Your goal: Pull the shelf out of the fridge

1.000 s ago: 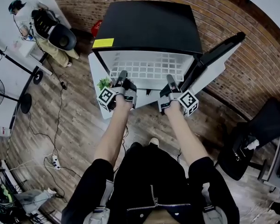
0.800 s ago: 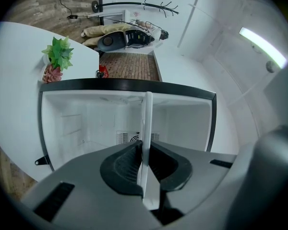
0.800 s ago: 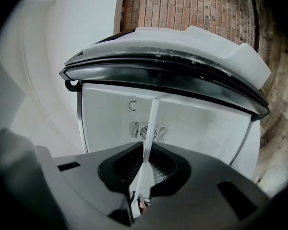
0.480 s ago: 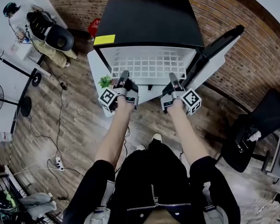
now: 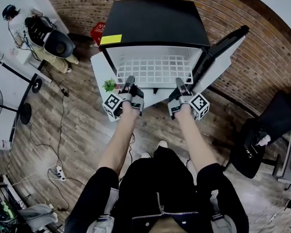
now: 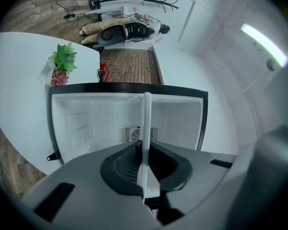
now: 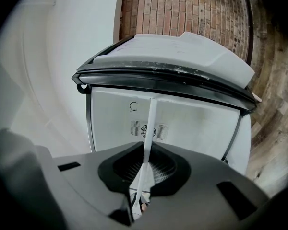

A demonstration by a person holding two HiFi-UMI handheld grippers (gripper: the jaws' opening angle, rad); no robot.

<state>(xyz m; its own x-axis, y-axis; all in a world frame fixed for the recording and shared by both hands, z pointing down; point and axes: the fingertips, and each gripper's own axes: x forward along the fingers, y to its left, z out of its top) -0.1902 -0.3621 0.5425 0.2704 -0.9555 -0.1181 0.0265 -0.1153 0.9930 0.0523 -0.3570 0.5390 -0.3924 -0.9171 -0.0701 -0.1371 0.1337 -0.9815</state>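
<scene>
**SHELF CLAMPED AT BOTH FRONT ENDS, WITHDRAWAL IN HAND**

Shelf (image 5: 154, 71): white wire grid. Lies level in the open fridge (image 5: 153, 23), front edge at the mouth of the cabinet, rear part inside. Cannot tell how far along its side ledges. Shows edge-on in both gripper views as a thin white strip running toward the fan grille (image 6: 129, 134) on the back wall.

Left gripper (image 5: 129, 81): pinches the front edge toward the left end, pads pressed tight on the wire.

Right gripper (image 5: 179, 83): pinches the same edge toward the right end, likewise clamped.

Placement: sit well apart, one per side, presumably to keep the pull square and stop the grid skewing or jamming. Lie flat and in line with the shelf, so the force runs straight outward.

Door (image 5: 223, 52): stands swung wide to the right, clear of the shelf's path.

Surroundings: small potted plant (image 5: 109, 86) just left of the left gripper; yellow label (image 5: 110, 39) on the fridge top.

Judgement: calls for an even, level draw from both sides. Risks the rear dropping once clear of the ledges.
</scene>
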